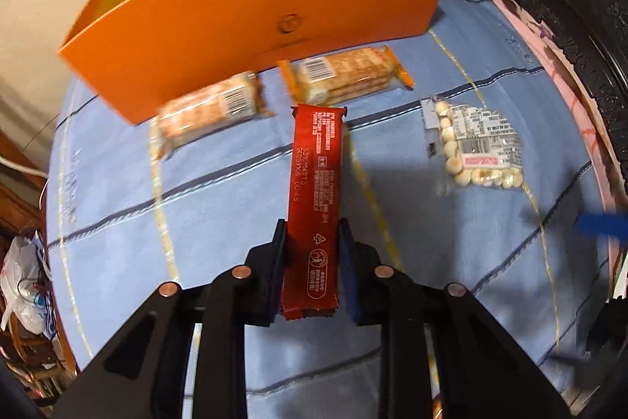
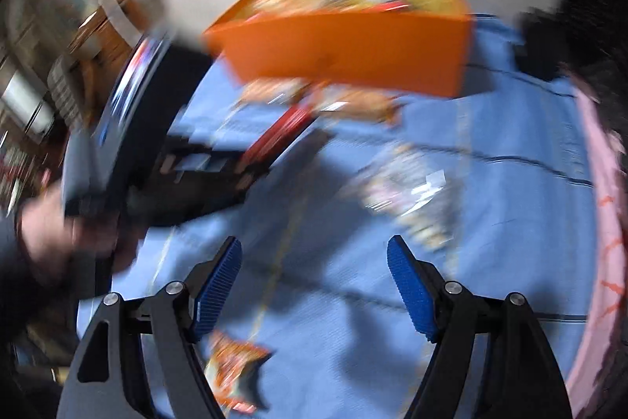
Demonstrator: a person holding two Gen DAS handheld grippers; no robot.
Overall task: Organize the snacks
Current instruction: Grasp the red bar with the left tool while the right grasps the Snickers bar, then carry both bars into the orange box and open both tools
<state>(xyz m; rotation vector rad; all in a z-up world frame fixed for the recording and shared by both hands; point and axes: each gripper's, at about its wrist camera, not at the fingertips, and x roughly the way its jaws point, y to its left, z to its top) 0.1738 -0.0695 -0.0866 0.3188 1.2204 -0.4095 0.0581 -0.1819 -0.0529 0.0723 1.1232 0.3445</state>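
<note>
The red snack bar wrapper [image 1: 314,191], the landmark here, carries white print running along its length, mostly too small to read; a stamped code line seems to hold digits, perhaps "2025", uncertain. Near its lower end sit a triangle symbol and a round symbol. Beyond its far tip, the orange box [image 1: 251,26] bears an embossed round emblem, unreadable. Between box and wrapper, two cracker packs [image 1: 345,75] show barcodes, one blurred. To the wrapper's right, a clear bag of small pale balls [image 1: 477,148] has a printed label and a pink strip, illegible.
</note>
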